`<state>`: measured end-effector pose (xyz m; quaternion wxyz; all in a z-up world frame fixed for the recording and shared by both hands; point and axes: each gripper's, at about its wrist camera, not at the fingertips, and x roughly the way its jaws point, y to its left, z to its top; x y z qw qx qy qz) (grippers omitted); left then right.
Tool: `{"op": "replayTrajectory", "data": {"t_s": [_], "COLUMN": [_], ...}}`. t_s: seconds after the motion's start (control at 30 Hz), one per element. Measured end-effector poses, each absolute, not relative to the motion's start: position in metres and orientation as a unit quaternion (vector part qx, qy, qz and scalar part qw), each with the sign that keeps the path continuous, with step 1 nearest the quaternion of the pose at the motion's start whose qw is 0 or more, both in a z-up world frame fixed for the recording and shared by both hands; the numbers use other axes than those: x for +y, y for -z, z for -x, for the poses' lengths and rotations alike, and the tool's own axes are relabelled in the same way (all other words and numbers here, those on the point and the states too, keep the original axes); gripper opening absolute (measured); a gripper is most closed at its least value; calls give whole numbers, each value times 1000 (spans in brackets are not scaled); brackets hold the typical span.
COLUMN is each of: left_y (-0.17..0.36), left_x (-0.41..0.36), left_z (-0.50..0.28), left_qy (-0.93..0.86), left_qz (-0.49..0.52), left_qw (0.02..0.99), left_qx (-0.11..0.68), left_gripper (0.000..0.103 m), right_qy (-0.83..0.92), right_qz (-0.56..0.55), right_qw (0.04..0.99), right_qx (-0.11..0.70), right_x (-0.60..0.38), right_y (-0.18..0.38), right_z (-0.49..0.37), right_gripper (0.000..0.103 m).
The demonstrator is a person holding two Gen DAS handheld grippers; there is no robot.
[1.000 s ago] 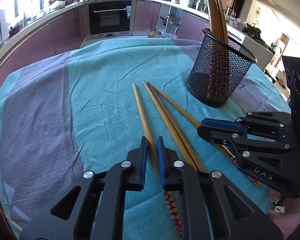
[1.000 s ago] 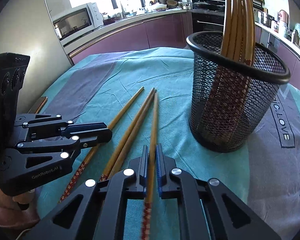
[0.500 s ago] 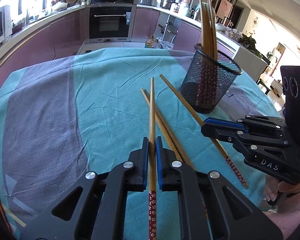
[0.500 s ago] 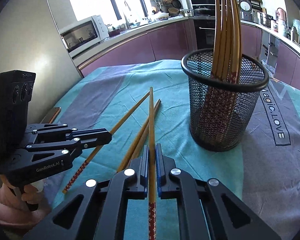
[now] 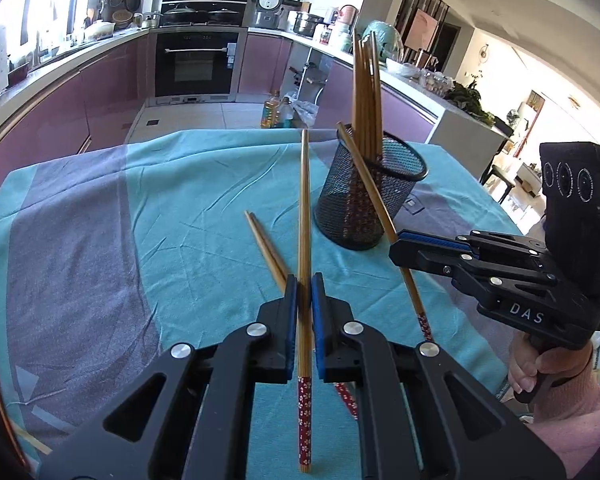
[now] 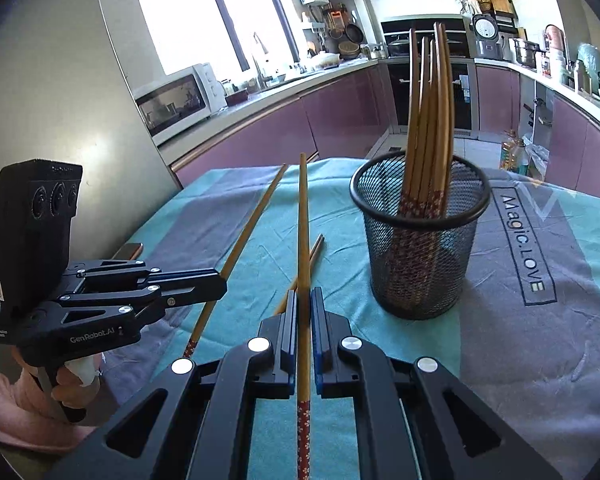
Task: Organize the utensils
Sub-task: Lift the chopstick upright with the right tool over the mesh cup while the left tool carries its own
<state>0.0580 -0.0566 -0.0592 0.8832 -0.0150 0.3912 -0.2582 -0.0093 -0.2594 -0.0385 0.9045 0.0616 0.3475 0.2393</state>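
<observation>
My left gripper (image 5: 304,292) is shut on a wooden chopstick (image 5: 305,216) with a red flowered end, held lifted above the cloth. My right gripper (image 6: 304,304) is shut on another such chopstick (image 6: 303,232), also lifted. Each gripper shows in the other's view: the right one (image 5: 396,246) with its chopstick (image 5: 376,200) slanting past the holder, the left one (image 6: 220,282) with its chopstick (image 6: 244,232). A black mesh holder (image 5: 368,196) (image 6: 420,240) stands upright with several chopsticks (image 6: 428,120) in it. Two chopsticks (image 5: 266,246) (image 6: 314,250) lie on the cloth.
A teal and grey tablecloth (image 5: 180,220) (image 6: 520,320) covers the table. Kitchen counters, an oven (image 5: 198,64) and a microwave (image 6: 176,100) stand behind it. A flat dark object (image 6: 128,250) lies at the table's left edge.
Both grippers have risen and pulled back, each lifting its chopstick off the cloth. The left gripper closed on its chopstick within the last second. The holder now looks farther away.
</observation>
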Motion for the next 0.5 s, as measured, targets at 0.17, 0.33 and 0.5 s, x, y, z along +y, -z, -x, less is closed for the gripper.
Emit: {"op": "replayTrajectory", "data": {"t_s": [0.17, 0.33, 0.5], "left_y": [41, 22, 5], "left_x": [-54, -50, -47], "left_z": [-53, -46, -42], "left_qy": [275, 289, 297], "left_qz": [22, 26, 29], "left_qw": [886, 890, 897], "left_qx": [372, 352, 328], "left_gripper": [8, 8, 7], "right_qy": [-237, -235, -234], "right_qz": [-74, -86, -93], "right_qw": [912, 917, 921], "right_qx": [328, 310, 295], "right_x": [-271, -279, -284], "right_y": [27, 18, 10], "right_z": [12, 14, 13], "right_gripper": [6, 6, 6]}}
